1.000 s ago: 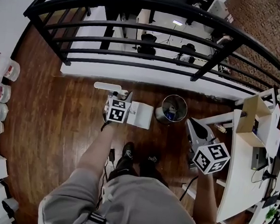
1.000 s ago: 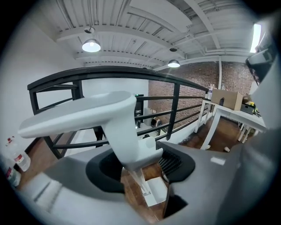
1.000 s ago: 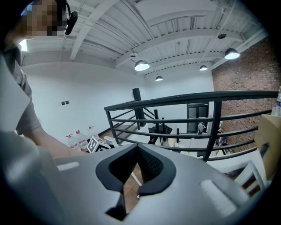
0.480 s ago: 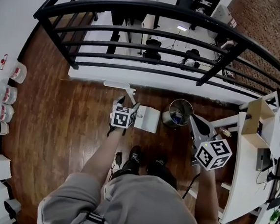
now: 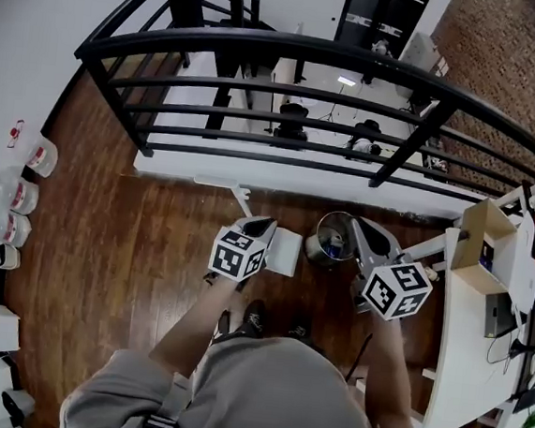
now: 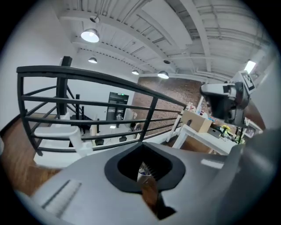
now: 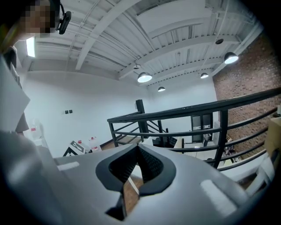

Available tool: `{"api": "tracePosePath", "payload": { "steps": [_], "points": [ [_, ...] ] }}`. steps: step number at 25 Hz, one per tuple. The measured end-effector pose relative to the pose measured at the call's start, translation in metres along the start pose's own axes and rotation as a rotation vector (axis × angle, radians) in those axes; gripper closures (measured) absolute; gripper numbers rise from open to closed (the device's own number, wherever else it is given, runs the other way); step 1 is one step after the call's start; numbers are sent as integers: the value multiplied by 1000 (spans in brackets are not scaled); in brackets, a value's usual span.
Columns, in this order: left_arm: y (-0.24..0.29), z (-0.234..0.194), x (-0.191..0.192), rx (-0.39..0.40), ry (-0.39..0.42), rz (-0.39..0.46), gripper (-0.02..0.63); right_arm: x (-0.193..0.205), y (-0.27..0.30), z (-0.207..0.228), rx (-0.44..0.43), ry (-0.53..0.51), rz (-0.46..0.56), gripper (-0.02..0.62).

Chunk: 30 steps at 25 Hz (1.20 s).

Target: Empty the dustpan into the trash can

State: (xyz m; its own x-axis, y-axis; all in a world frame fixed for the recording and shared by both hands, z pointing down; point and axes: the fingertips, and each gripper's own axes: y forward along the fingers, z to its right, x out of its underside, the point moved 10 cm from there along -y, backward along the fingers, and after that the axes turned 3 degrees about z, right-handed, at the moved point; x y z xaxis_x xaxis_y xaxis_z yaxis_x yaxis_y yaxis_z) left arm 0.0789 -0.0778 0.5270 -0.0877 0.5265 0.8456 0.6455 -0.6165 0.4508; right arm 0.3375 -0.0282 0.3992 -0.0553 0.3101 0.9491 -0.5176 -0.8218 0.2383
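While the dustpan lies on the wooden floor just left of the trash can, the left gripper is raised above it, its jaws just closed together on nothing. The right gripper, jaws likewise pressed together and empty, hangs at the can's right side.

We cannot identify the contents of the trash can; they are too small. The right gripper covers its right rim. The dustpan shows only in part. The picture edges cut off the table and the bottles.
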Motion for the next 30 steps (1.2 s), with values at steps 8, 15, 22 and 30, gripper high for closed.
{"api": "tracePosePath", "payload": {
  "steps": [8,15,22,30],
  "points": [
    [3,88,-78,243,81,95,600,-19,-22,16,-11,-31,58,595],
    [8,127,-127,297,146,207,600,-34,-35,24,-43,-40,100,595],
    [18,137,-131,285,147,201,600,-39,-41,31,-43,-45,110,595],
    [17,139,-139,293,156,216,600,-42,-41,33,-48,-42,122,595]
  ]
}}
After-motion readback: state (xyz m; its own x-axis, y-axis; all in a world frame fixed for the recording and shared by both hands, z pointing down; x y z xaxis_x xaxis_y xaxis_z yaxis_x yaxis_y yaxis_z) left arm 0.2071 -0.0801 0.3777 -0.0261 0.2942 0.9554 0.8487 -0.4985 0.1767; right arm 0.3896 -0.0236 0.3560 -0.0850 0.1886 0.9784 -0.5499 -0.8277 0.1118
